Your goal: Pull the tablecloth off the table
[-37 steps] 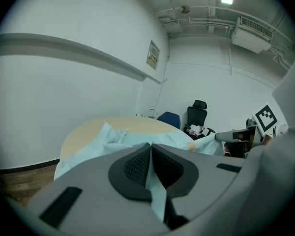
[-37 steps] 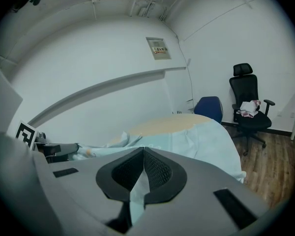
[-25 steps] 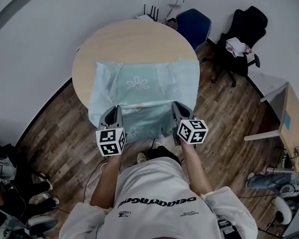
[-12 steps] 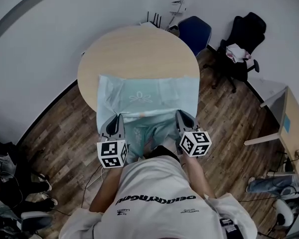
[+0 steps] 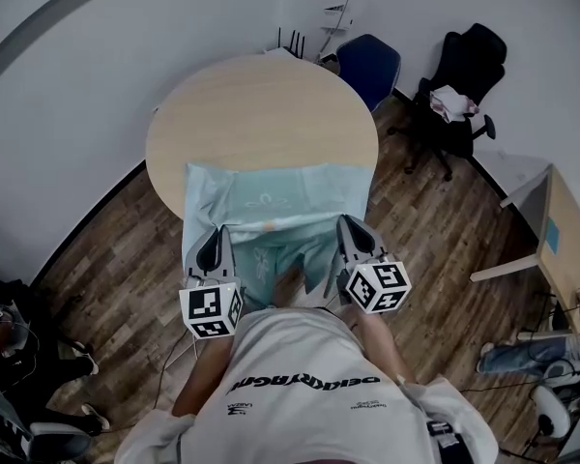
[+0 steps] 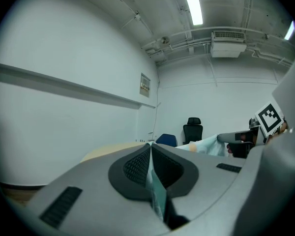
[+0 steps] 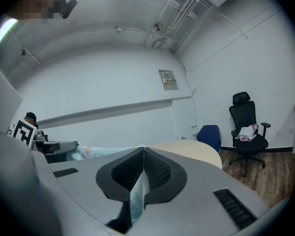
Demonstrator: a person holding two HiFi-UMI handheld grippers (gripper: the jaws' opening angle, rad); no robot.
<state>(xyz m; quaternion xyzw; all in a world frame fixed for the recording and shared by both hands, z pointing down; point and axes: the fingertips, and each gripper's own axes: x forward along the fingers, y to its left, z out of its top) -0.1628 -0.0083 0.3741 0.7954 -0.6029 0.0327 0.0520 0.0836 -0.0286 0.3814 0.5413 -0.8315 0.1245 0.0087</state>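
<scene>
A light teal tablecloth point(image 5: 271, 196) with a flower print lies on the near part of the round wooden table point(image 5: 261, 104), and its front edge is lifted off the near rim. My left gripper point(image 5: 215, 238) is shut on the cloth's near left edge. My right gripper point(image 5: 351, 230) is shut on the near right edge. In the left gripper view a fold of the tablecloth point(image 6: 155, 191) is pinched between the shut left gripper point(image 6: 150, 147) pads. In the right gripper view the tablecloth point(image 7: 137, 195) is likewise pinched in the right gripper point(image 7: 143, 150).
A blue chair point(image 5: 372, 66) and a black office chair point(image 5: 459, 95) stand behind the table on the right. A desk point(image 5: 561, 249) is at the far right. A curved white wall runs along the left. Wooden floor point(image 5: 126, 249) surrounds the table.
Both grippers have drawn back toward the person and risen, dragging the tablecloth toward the table's near edge. More bare tabletop shows behind the cloth.
</scene>
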